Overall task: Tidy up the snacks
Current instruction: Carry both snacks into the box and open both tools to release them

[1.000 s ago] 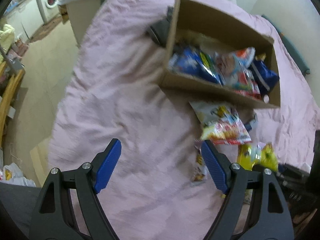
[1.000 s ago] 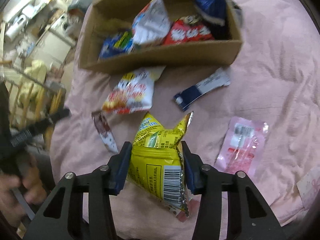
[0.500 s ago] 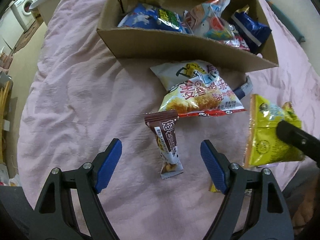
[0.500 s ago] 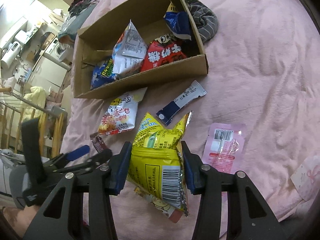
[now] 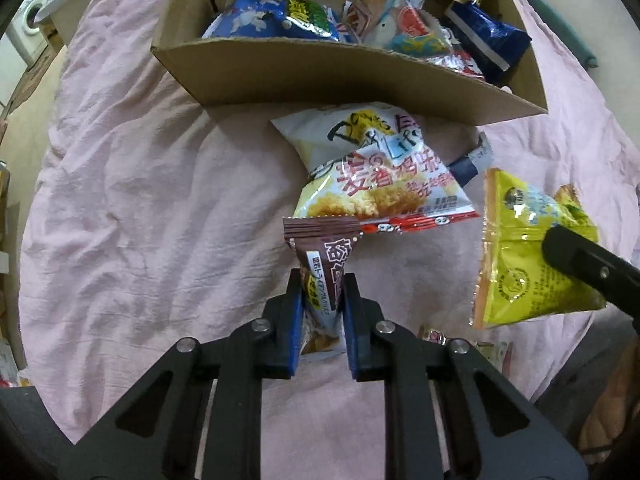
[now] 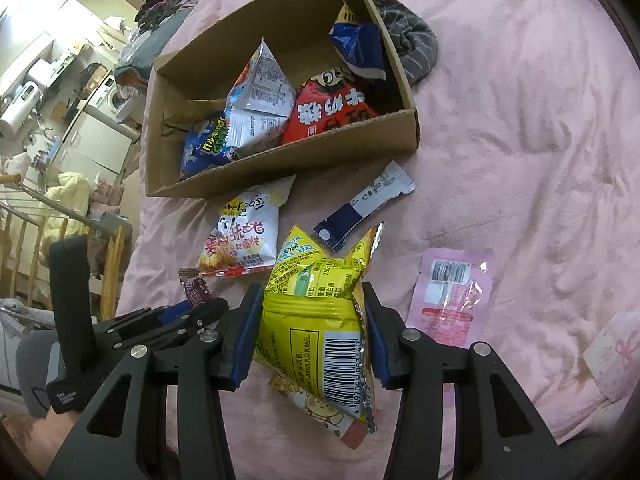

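My left gripper (image 5: 322,284) is shut on a small brown snack packet (image 5: 324,264) lying on the pink bedspread. My right gripper (image 6: 310,300) is shut on a yellow chip bag (image 6: 316,320) and holds it above the bed; the bag also shows in the left wrist view (image 5: 524,256). A cardboard box (image 5: 360,76) with several snack bags stands farther back. A white and red chip bag (image 5: 376,172) lies between the box and the brown packet.
A navy and white stick packet (image 6: 362,210) lies in front of the box (image 6: 280,164). A pink pouch (image 6: 452,296) lies at the right. A grey striped cloth (image 6: 412,48) sits behind the box. The bed edge and floor lie to the left.
My left gripper moved forward over the brown packet and closed on it. My right gripper kept hold of the yellow bag, barely moving.
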`<action>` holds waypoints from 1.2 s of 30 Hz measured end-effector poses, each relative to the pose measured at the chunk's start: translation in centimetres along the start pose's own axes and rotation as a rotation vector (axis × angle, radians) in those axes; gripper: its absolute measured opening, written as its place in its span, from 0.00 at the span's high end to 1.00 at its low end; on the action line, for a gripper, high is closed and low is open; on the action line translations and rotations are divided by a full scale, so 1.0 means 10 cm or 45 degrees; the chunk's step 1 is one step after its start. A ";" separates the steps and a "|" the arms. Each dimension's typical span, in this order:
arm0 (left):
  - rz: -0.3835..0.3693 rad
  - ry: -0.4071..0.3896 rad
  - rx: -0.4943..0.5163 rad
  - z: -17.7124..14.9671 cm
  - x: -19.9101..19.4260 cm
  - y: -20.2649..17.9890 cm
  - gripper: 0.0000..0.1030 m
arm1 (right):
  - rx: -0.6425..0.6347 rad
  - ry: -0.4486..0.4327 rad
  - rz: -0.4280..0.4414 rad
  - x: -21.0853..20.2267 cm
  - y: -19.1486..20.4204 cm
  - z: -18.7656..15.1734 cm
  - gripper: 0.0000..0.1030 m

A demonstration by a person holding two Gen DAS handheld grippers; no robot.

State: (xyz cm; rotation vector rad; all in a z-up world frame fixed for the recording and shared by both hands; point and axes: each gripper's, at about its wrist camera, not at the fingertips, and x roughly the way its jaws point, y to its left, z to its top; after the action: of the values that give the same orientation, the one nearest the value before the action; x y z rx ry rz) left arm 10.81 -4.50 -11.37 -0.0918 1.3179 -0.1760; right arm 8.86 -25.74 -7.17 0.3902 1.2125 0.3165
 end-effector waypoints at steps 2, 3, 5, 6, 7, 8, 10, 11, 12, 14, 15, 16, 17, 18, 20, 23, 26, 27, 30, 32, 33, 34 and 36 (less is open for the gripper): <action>0.001 -0.007 -0.004 -0.02 -0.04 0.01 0.86 | 0.007 0.005 -0.001 0.01 -0.01 0.00 0.53; -0.001 -0.011 -0.002 -0.02 -0.05 0.02 0.86 | 0.006 0.007 -0.006 0.02 -0.02 0.01 0.53; 0.005 -0.023 0.007 -0.03 -0.09 0.01 0.86 | 0.007 0.007 -0.010 0.03 -0.02 0.01 0.53; 0.009 -0.033 0.013 -0.03 -0.11 0.00 0.86 | 0.005 0.006 -0.012 0.03 -0.03 0.01 0.53; 0.010 -0.041 0.016 -0.04 -0.11 -0.01 0.86 | 0.005 0.005 -0.013 0.04 -0.03 0.01 0.53; 0.010 -0.048 0.019 -0.05 -0.13 0.00 0.86 | 0.007 0.005 -0.012 0.04 -0.03 0.02 0.53; 0.020 -0.066 0.025 -0.08 -0.18 0.03 0.86 | 0.006 0.006 -0.007 0.05 -0.03 0.02 0.53; 0.023 -0.073 0.022 -0.09 -0.20 0.05 0.86 | 0.004 0.001 -0.004 0.05 -0.01 0.03 0.53; 0.026 -0.081 0.015 -0.11 -0.23 0.08 0.86 | 0.000 -0.002 -0.003 0.05 0.00 0.02 0.53; 0.035 -0.091 -0.006 -0.15 -0.27 0.15 0.86 | -0.011 -0.009 -0.003 0.05 0.03 0.03 0.53; 0.034 -0.089 -0.021 -0.18 -0.30 0.20 0.86 | -0.017 -0.015 -0.004 0.05 0.04 0.03 0.53; 0.023 -0.086 -0.038 -0.20 -0.32 0.21 0.86 | -0.018 -0.018 -0.002 0.05 0.05 0.02 0.53; 0.017 -0.084 -0.047 -0.23 -0.34 0.23 0.86 | -0.017 -0.022 0.003 0.04 0.05 0.02 0.53; 0.019 -0.086 -0.052 -0.25 -0.37 0.24 0.86 | -0.015 -0.029 0.007 0.02 0.05 0.01 0.53; 0.012 -0.100 -0.069 -0.29 -0.45 0.27 0.86 | -0.015 -0.051 0.004 -0.05 0.05 0.00 0.53; 0.003 -0.143 -0.090 -0.30 -0.63 0.28 0.86 | 0.013 -0.072 0.040 -0.18 0.06 -0.03 0.53; -0.016 -0.180 -0.116 -0.26 -0.83 0.33 0.86 | -0.019 -0.129 0.040 -0.35 0.15 -0.07 0.53; -0.008 -0.202 -0.117 -0.23 -0.90 0.34 0.86 | -0.015 -0.142 0.058 -0.40 0.16 -0.08 0.53; 0.012 -0.262 -0.117 -0.15 -1.08 0.36 0.86 | -0.016 -0.183 0.073 -0.52 0.18 -0.06 0.53; 0.026 -0.297 -0.116 -0.08 -1.16 0.38 0.86 | -0.020 -0.207 0.078 -0.60 0.20 -0.02 0.53; 0.029 -0.315 -0.118 -0.04 -1.21 0.40 0.86 | -0.027 -0.226 0.082 -0.65 0.22 0.02 0.53; 0.032 -0.331 -0.121 0.01 -1.25 0.41 0.86 | -0.034 -0.242 0.087 -0.69 0.24 0.06 0.53; 0.033 -0.364 -0.125 0.10 -1.33 0.43 0.86 | -0.045 -0.273 0.096 -0.77 0.28 0.14 0.53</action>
State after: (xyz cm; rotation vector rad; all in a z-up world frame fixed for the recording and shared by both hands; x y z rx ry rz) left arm 8.94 2.06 0.85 -0.1764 1.0419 -0.0722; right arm 7.62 -26.81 0.98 0.4291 0.9825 0.3515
